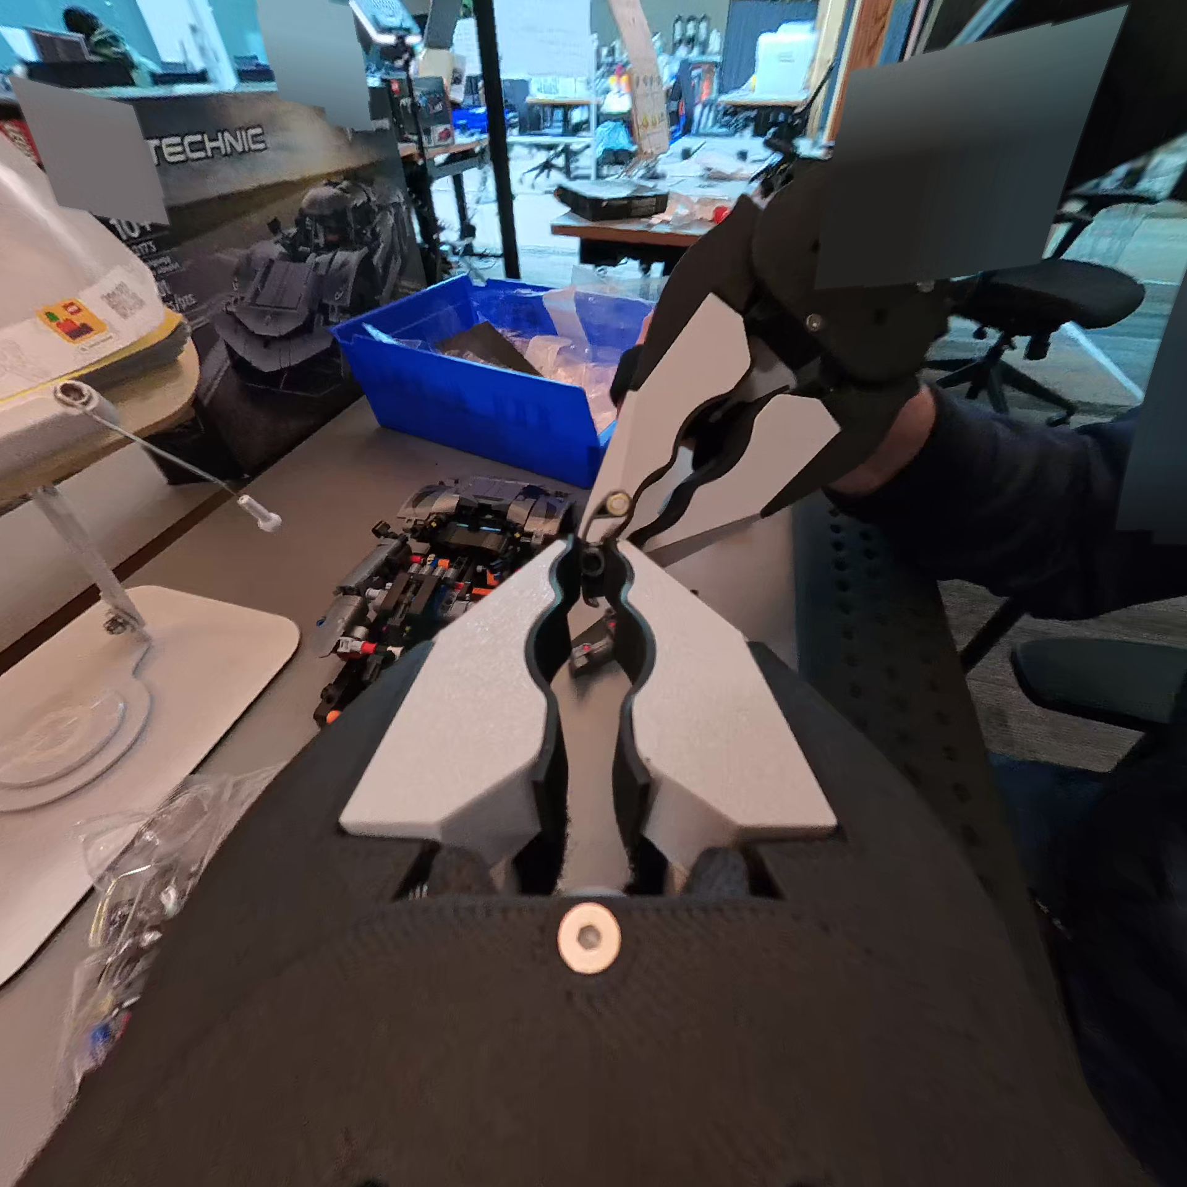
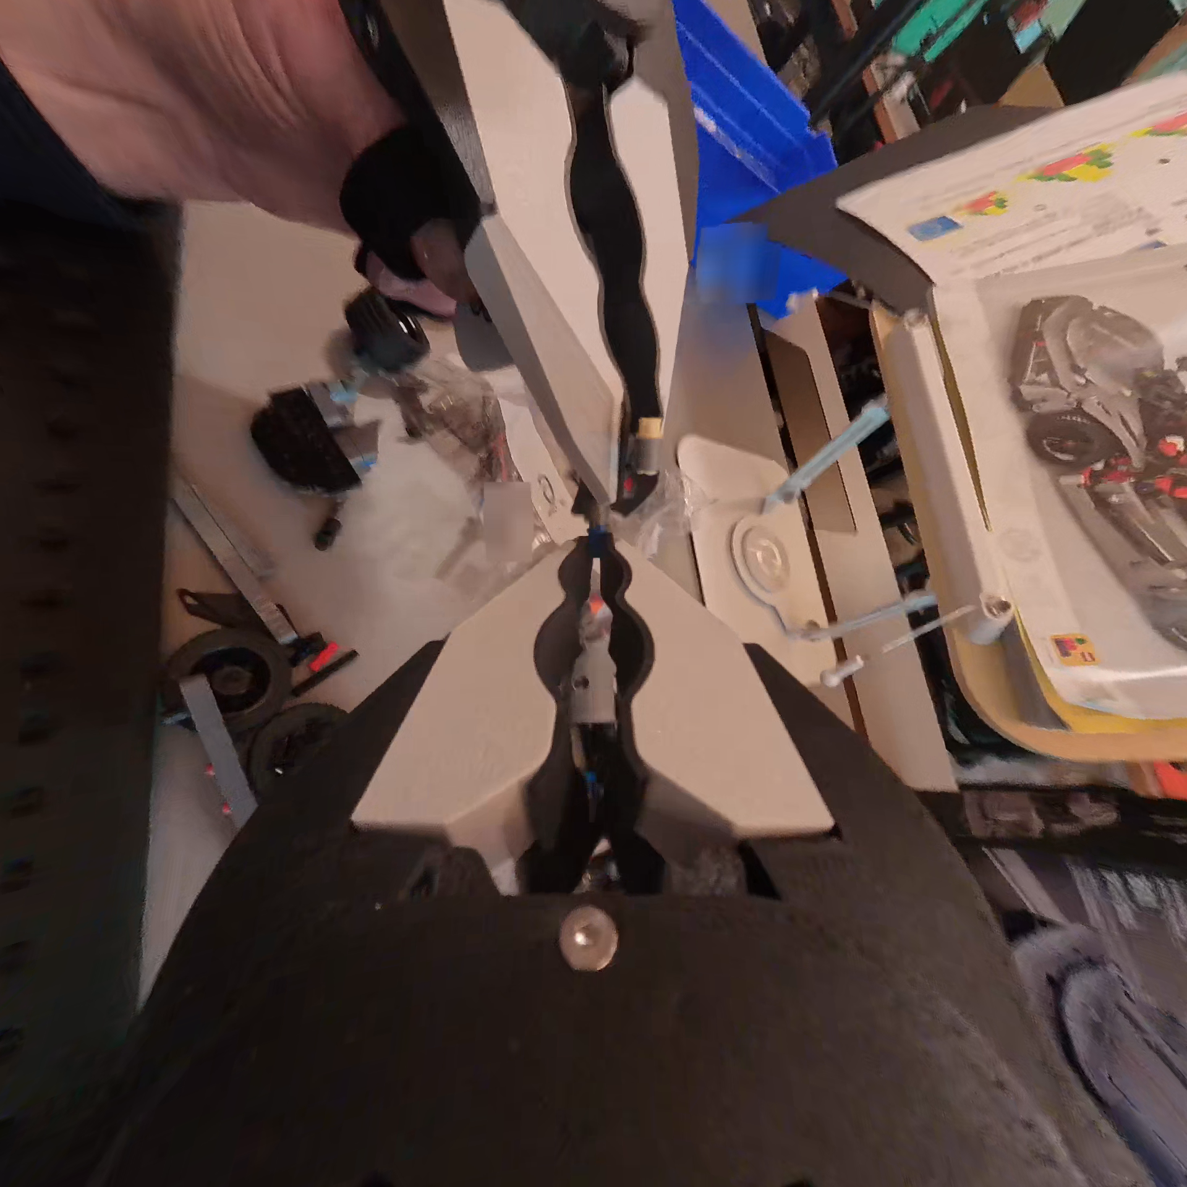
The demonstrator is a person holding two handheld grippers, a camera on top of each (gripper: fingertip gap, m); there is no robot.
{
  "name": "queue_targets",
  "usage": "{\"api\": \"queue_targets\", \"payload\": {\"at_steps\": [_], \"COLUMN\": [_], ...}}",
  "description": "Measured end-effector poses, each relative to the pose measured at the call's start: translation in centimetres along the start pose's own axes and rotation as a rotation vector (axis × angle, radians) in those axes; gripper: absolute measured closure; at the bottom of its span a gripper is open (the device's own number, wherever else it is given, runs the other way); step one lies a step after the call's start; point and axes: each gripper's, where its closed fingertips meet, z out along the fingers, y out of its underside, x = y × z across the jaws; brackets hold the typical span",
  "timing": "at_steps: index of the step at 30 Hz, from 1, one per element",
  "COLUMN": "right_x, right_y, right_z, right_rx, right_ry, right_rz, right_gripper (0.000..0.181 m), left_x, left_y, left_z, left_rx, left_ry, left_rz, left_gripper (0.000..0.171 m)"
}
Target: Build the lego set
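behind everything runs a busy workshop: other desks, office chairs, a dark pole, shelving gone soft in the blur. nearer, a grey counter (image 1: 334, 475) carries a blue bin (image 1: 475, 398) of clear plastic bags, the set's dark box (image 1: 270, 257) stood on end, and an instruction booklet (image 2: 1060, 398) propped on a white stand (image 1: 160, 649). the half-built lego car (image 1: 443, 571) lies on the counter ahead and to the left of the left gripper (image 1: 592, 565), with loose bags of parts at the near left edge. in the right wrist view loose wheels (image 2: 225, 674) and a black tread piece (image 2: 302, 443) sit well apart from the jaws on the counter.

the relation that matters is tip to tip. the left gripper has its jaws drawn together on a small black piece (image 1: 592, 564) at the very tips. the right gripper (image 2: 594, 546) comes in from the opposite side, jaws together on a thin blue pin (image 2: 596, 538); a grey and black assembly (image 2: 594, 681) shows in the gap between its fingers, though whether it is held there or lies beyond i cannot tell. the two sets of tips almost touch, the pin's long axis running along the right gripper's fingers toward the left's piece. likely the next move is a straight push along that axis, both hands equally near; any skew could cock the pin or pop it loose. a small black and red part (image 1: 594, 645) lies on the counter under the left jaws.
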Motion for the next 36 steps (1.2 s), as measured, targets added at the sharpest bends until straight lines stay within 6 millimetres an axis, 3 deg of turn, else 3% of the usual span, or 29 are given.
{"api": "queue_targets", "payload": {"at_steps": [1,2,3,4,6,8,11,14,15,17,21,25,28,32,36], "right_x": [0.0,-0.5,-0.8,-0.7,0.0,-0.2,-0.8,-1.1,-1.4,-1.4,-0.4,1.4,1.7,1.5,1.9], "right_y": [2.7,4.5,5.3,5.3,4.5,2.1,0.9,1.5,2.0,2.8,1.1,-3.0,-5.5,-6.6,-6.7], "right_z": [0.7,1.1,0.9,0.5,0.2,0.6,2.7,7.1,8.3,9.3,7.4,3.4,1.3,0.6,-0.5], "right_rx": [-0.117,-0.145,-0.124,-0.105,-0.064,0.065,0.026,-0.122,-0.177,-0.234,-0.083,0.210,0.409,0.524,0.614], "right_ry": [0.012,-0.009,-0.033,-0.037,-0.042,-0.111,-0.137,-0.151,-0.144,-0.114,-0.119,-0.147,-0.258,-0.390,-0.484], "right_rz": [-0.029,-0.009,0.040,0.068,0.132,0.214,0.195,0.195,0.174,0.141,0.198,0.317,0.449,0.587,0.686], "right_gripper": [0.180,0.180,0.181,0.181,0.180,0.180,0.180,0.174,0.161,0.157,0.165,0.162,0.155,0.152,0.175], "left_x": [-0.1,0.2,-1.4,-3.2,-4.3,-3.8,-4.6,-4.6,-4.8,-5.0,-5.2,-4.2,-3.5,-2.4,-1.3], "left_y": [-1.0,-4.0,-5.0,-4.1,-3.1,-2.8,-2.2,-2.2,-2.0,-1.6,-2.0,-2.4,-2.4,-2.7,-3.2], "left_z": [-0.6,-3.0,-5.5,-6.9,-6.8,-5.5,-4.8,-4.5,-4.6,-4.9,-5.5,-4.8,-4.0,-2.9,-2.1], "left_rx": [0.060,0.222,0.275,0.240,0.258,0.231,0.197,0.208,0.196,0.193,0.244,0.273,0.278,0.285,0.317], "left_ry": [-0.015,0.025,-0.049,-0.129,-0.120,-0.082,-0.119,-0.109,-0.126,-0.119,-0.105,-0.023,0.022,0.064,0.134], "left_rz": [0.002,-0.033,-0.016,-0.021,-0.112,-0.112,-0.112,-0.131,-0.131,-0.152,-0.182,-0.215,-0.229,-0.203,-0.201], "left_gripper": [0.167,0.168,0.169,0.168,0.168,0.167,0.167,0.167,0.167,0.167,0.167,0.167,0.167,0.167,0.167]}}
